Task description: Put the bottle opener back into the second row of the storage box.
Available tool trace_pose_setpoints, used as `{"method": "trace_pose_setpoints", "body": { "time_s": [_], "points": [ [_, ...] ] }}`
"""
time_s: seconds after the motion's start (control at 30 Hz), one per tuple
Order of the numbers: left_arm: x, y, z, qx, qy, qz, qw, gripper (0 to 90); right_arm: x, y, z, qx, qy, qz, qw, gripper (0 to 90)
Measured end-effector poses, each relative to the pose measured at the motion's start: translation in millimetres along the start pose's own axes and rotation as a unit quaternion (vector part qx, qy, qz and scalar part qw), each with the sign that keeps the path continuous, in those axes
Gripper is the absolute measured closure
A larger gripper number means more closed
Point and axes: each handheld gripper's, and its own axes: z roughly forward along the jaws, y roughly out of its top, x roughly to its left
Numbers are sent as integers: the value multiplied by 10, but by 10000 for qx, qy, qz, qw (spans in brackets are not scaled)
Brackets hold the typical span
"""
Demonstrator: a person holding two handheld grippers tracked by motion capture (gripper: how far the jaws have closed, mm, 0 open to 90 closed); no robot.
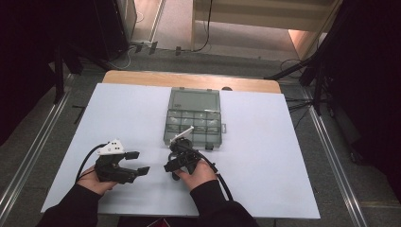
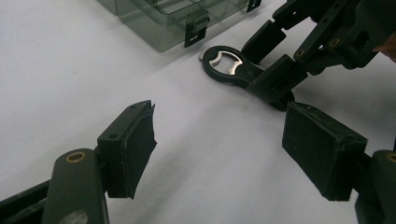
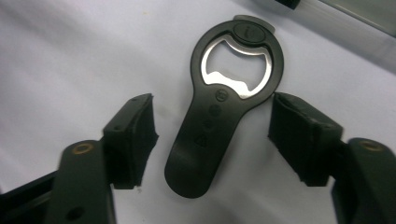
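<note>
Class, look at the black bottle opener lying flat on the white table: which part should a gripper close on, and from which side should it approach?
Grip the black bottle opener across its narrow handle, below the metal-lined ring head, coming from above with one jaw on each long edge. It lies flat, and the handle is slimmer than the head, so it probably fits best between the right hand-held gripper, whose open jaws already straddle it.

Black bottle opener w/ steel mouth lies flat on white tabletop, just beside clear compartment box.

The high view looked forward and down over the whole table. Each gripper view sat low and close. Both shared the bottle opener.
</note>
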Motion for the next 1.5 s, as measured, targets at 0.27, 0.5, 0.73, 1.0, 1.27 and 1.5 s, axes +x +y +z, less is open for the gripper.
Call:
{"method": "trace_pose_setpoints", "body": {
  "time_s": [0.27, 0.5, 0.73, 1.0, 1.27, 1.5],
  "points": [
    [-2, 2, 9, 8, -4, 7, 10000, 253, 67, 57, 19, 237, -356, -1, 9991, 430],
    [-2, 5, 13, 17, -2, 20, 10000, 252, 53, 78, 16, 309, -452, -7, 9985, 514],
    [0, 5, 11, 1, 1, 8, 10000, 253, -6, 103, -3, 415, -480, -88, 9979, 654],
    [2, 5, 5, -6, -6, 7, 10000, 253, -62, 108, -17, 430, -287, -224, 9984, 663],
    [4, 4, -1, -2, 13, 10, 10000, 253, -96, 104, -40, 402, -136, -330, 9986, 668],
    [3, 3, -3, -14, 19, -2, 10000, 253, -104, 92, -73, 261, -50, -481, 9985, 671]
  ]
}}
